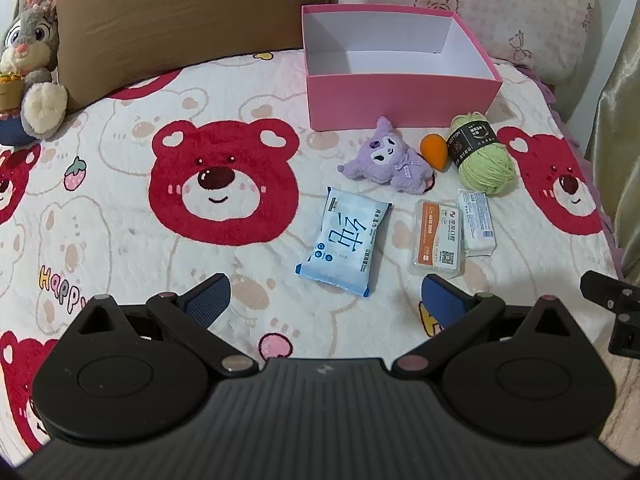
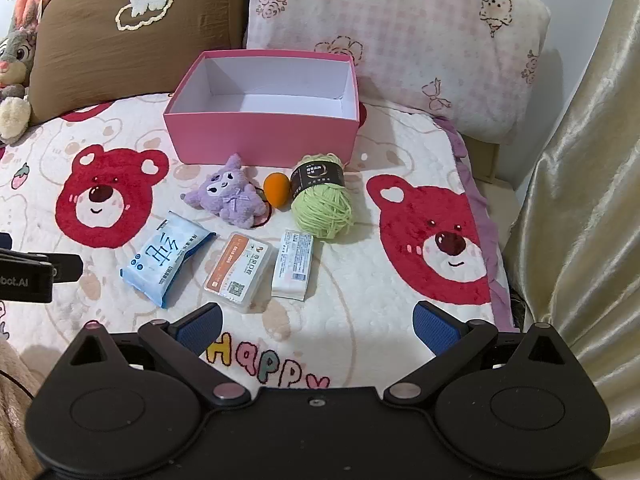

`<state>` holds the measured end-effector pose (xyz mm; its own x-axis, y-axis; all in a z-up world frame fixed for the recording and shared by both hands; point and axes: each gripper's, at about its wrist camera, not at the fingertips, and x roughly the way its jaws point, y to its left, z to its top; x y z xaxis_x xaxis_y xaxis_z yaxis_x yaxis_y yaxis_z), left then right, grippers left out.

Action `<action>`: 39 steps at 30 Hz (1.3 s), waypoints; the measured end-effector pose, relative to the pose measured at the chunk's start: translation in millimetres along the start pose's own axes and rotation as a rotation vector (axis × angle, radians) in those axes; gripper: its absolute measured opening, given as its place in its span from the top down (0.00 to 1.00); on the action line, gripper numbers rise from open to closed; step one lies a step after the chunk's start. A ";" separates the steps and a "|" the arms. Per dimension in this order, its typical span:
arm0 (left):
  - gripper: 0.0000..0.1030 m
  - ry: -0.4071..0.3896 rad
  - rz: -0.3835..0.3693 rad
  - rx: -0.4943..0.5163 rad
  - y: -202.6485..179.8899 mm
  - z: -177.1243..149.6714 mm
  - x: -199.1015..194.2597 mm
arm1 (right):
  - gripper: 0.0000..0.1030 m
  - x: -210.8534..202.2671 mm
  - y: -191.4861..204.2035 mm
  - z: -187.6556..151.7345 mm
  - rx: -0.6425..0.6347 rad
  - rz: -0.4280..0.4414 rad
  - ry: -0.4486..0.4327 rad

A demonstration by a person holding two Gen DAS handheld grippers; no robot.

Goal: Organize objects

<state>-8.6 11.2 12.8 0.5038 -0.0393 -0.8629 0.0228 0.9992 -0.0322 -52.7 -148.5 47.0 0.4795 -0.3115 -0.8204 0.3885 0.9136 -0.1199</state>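
An empty pink box (image 1: 400, 100) (image 2: 260, 136) stands on the bear-print bedspread. In front of it lie a purple plush (image 1: 388, 160) (image 2: 230, 198), an orange egg-shaped sponge (image 1: 433, 151) (image 2: 277, 189), a green yarn ball (image 1: 482, 156) (image 2: 322, 204), a blue wipes pack (image 1: 344, 242) (image 2: 168, 262), an orange-and-white clear case (image 1: 438, 238) (image 2: 240, 270) and a white packet (image 1: 478, 224) (image 2: 293, 266). My left gripper (image 1: 326, 300) hovers open just short of the wipes pack. My right gripper (image 2: 318, 326) hangs open, nothing between its fingers, short of the case and packet.
A brown pillow (image 1: 180, 12) (image 2: 132, 40) and a pink checked pillow (image 1: 480, 4) (image 2: 400, 40) lean behind the box. A grey rabbit plush (image 1: 30, 60) sits at the far left. A gold curtain (image 2: 580, 200) hangs past the bed's right edge.
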 end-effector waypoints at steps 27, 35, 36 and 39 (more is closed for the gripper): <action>0.00 0.021 0.007 0.016 -2.0 -3.5 7.2 | 0.00 4.3 -3.7 -4.7 0.007 -0.009 0.009; 0.00 0.021 -0.003 0.021 -3.8 -3.1 5.7 | 0.00 3.6 -1.2 -5.4 0.010 -0.024 0.014; 0.00 0.022 -0.002 0.022 -3.8 -3.2 5.8 | 0.00 3.5 -1.1 -5.7 0.009 -0.025 0.014; 0.00 0.030 0.004 0.022 -4.0 -4.1 6.9 | 0.00 3.6 -0.8 -5.5 0.011 -0.029 0.016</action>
<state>-8.8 6.9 4.9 0.4776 -0.0348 -0.8779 0.0399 0.9990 -0.0179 -55.6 -149.0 41.1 0.4555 -0.3336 -0.8254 0.4103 0.9014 -0.1379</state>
